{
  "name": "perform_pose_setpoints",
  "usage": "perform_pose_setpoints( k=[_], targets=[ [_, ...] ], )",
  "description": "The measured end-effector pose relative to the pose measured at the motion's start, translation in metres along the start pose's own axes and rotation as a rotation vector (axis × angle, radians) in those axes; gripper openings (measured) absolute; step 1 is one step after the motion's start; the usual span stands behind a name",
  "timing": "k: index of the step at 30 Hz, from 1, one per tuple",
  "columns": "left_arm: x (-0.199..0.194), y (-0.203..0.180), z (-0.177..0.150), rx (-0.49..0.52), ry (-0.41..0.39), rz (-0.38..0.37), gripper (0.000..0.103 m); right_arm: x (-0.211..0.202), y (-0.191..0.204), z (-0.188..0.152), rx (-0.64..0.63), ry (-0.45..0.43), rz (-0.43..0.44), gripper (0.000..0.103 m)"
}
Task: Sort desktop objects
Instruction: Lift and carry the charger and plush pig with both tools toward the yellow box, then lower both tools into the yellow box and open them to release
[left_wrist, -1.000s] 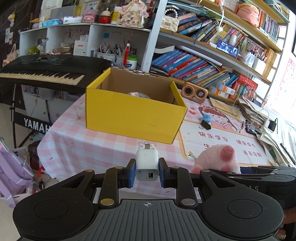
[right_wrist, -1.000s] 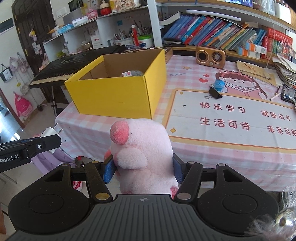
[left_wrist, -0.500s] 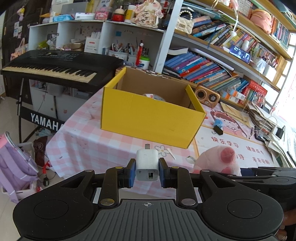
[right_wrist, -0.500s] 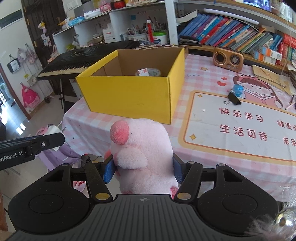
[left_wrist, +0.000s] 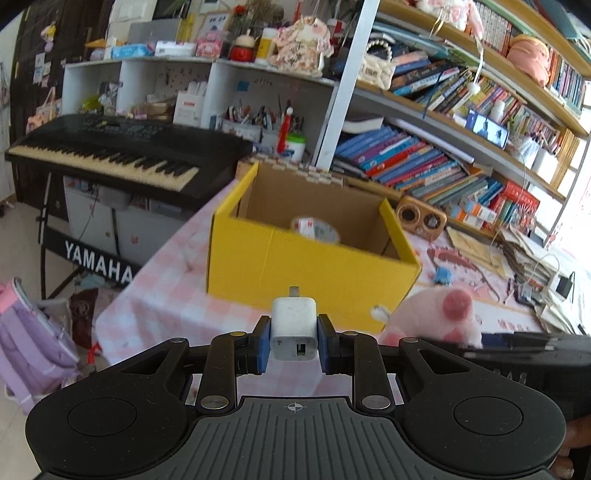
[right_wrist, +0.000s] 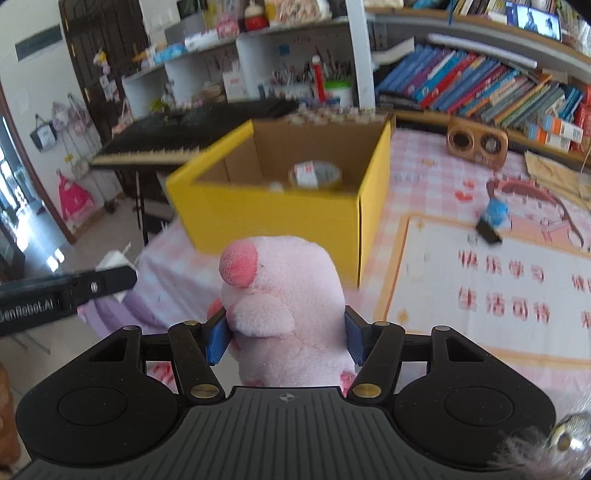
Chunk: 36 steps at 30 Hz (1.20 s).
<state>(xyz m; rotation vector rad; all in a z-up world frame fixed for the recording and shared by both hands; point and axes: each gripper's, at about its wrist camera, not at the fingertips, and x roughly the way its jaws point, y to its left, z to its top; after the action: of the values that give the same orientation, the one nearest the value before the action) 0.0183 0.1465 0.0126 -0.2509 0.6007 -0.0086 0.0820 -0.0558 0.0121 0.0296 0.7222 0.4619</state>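
My left gripper (left_wrist: 294, 341) is shut on a white USB charger (left_wrist: 294, 328), held in the air in front of the table's near edge. My right gripper (right_wrist: 284, 332) is shut on a pink plush pig (right_wrist: 284, 295), also held off the table; the pig shows at the right of the left wrist view (left_wrist: 439, 314). An open yellow cardboard box (left_wrist: 310, 266) stands on the pink checked tablecloth (left_wrist: 166, 295) ahead of both grippers, also in the right wrist view (right_wrist: 280, 218). A roll of tape (right_wrist: 314, 175) lies inside it.
A black binder clip with a blue object (right_wrist: 491, 221) lies on the printed desk mat (right_wrist: 498, 288). A wooden speaker (right_wrist: 476, 146) stands behind. A Yamaha keyboard (left_wrist: 110, 155) stands left of the table, a purple backpack (left_wrist: 29, 343) on the floor. Bookshelves line the back.
Both grippers have risen and moved nearer the yellow box, so I see more of its inside. Each keeps its hold on its object.
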Motion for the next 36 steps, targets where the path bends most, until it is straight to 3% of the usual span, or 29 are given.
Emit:
perform_pose_setpoints(
  k=[9,16,23,36],
  targets=[
    [0.035,-0.014,0.048,0.031,-0.075,0.003,0.024,0.014,-0.018,0.072,-0.024,-0.141,0.015,0.058],
    [0.084,-0.013,0.084,0.033,-0.096,0.046,0.024,0.053,-0.030,0.111,-0.075,-0.133,0.038,0.058],
    [0.135,-0.008,0.102,0.049,-0.037,0.081,0.024,0.108,-0.030,0.127,-0.191,-0.005,0.051,0.058],
    [0.195,-0.006,0.091,0.070,0.133,0.103,0.024,0.168,-0.033,0.118,-0.355,0.196,0.098,0.059]
  ],
)
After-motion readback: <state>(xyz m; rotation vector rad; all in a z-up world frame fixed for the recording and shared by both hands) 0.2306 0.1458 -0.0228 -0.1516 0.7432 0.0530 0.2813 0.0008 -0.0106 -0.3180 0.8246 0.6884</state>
